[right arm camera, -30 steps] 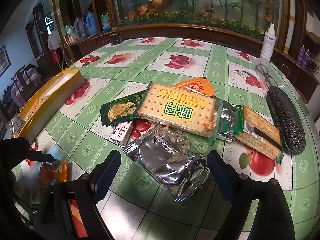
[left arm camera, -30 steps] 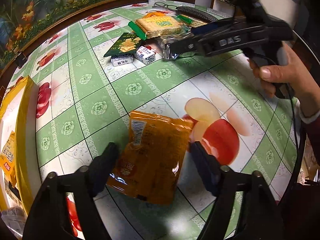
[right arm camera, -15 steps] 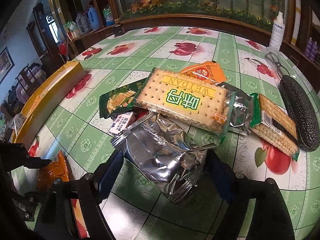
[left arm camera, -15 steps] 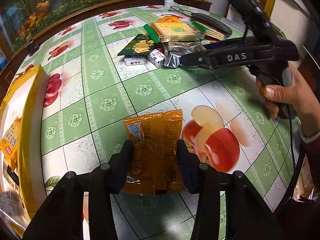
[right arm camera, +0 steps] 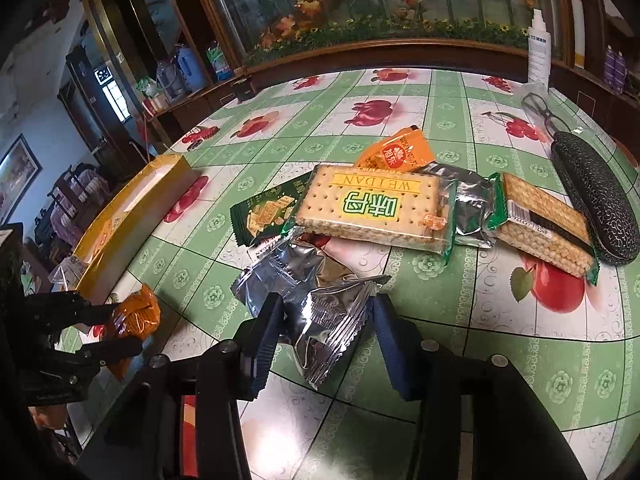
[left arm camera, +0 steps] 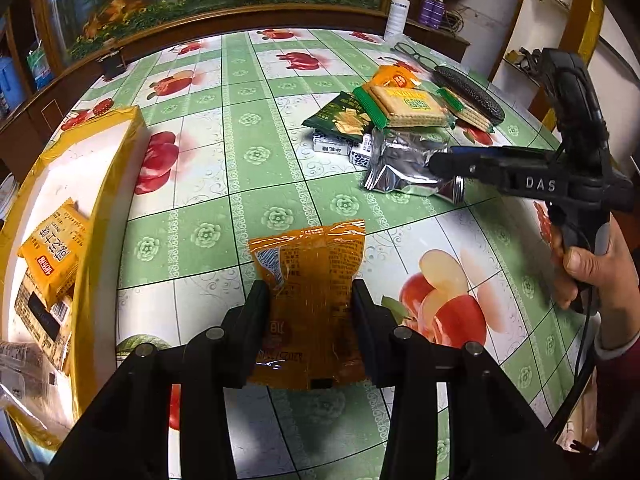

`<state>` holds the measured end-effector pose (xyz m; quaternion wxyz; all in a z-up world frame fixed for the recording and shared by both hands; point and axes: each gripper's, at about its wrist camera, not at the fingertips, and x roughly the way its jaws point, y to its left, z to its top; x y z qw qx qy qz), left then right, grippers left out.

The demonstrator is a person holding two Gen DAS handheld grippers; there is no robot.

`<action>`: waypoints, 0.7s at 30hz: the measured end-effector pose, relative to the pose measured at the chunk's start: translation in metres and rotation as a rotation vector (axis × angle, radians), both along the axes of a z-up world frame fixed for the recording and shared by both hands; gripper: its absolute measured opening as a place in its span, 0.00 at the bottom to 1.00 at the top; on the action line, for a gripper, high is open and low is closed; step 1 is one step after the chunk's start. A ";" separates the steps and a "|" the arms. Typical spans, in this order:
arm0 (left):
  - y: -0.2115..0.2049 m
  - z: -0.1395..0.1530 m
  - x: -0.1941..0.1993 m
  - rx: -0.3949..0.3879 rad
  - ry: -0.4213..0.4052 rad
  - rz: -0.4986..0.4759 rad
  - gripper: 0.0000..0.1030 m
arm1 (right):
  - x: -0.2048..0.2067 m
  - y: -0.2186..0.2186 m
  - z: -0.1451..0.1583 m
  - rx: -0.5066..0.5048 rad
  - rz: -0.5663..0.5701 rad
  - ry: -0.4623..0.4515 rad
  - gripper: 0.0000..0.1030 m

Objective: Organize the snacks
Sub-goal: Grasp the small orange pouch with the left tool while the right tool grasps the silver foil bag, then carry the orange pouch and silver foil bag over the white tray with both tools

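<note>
Table (left arm camera: 248, 168): green fruit-print cloth.
My left jaws (left arm camera: 312, 308): clamped on orange packet (left arm camera: 312, 276).
My right jaws (right arm camera: 326, 320): just closed onto silver packet (right arm camera: 320, 312).
Advice: lift both clear before carrying.

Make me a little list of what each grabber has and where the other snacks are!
left gripper: fingers shut on the orange packet
right gripper: fingers have just been closing, squeezing the silver packet
snack pile: cracker pack, green packet and more, on the table
yellow box: left side, orange snack inside
not snacks: glasses case
</note>
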<state>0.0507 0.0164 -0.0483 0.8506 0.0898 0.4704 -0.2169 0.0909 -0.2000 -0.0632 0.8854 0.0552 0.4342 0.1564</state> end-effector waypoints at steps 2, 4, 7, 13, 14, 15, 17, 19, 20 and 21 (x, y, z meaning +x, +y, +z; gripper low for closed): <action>0.001 0.002 -0.001 -0.004 -0.004 0.005 0.38 | 0.000 0.005 0.000 -0.048 -0.012 -0.012 0.65; 0.003 0.004 -0.002 -0.013 -0.007 0.008 0.38 | -0.003 0.007 0.007 -0.116 -0.040 -0.058 0.78; 0.004 0.007 -0.002 -0.019 -0.007 0.007 0.38 | -0.009 0.015 0.024 -0.095 0.081 -0.136 0.86; 0.006 0.012 -0.002 -0.039 -0.010 0.023 0.38 | 0.021 0.056 0.002 -0.319 0.282 -0.070 0.91; 0.008 0.013 -0.003 -0.045 -0.009 0.027 0.38 | 0.024 0.058 -0.002 -0.329 0.285 -0.070 0.92; 0.009 0.013 -0.003 -0.047 -0.009 0.030 0.38 | 0.026 0.058 -0.003 -0.334 0.289 -0.070 0.92; 0.010 0.015 -0.002 -0.050 -0.011 0.036 0.38 | 0.030 0.058 -0.003 -0.326 0.287 -0.054 0.92; 0.011 0.016 -0.001 -0.057 -0.010 0.041 0.38 | 0.028 0.057 -0.002 -0.305 0.290 -0.041 0.92; 0.011 0.016 -0.001 -0.060 -0.009 0.044 0.38 | 0.026 0.058 -0.003 -0.312 0.293 -0.038 0.92; 0.012 0.016 0.000 -0.061 -0.009 0.047 0.38 | 0.023 0.061 -0.005 -0.338 0.294 -0.039 0.92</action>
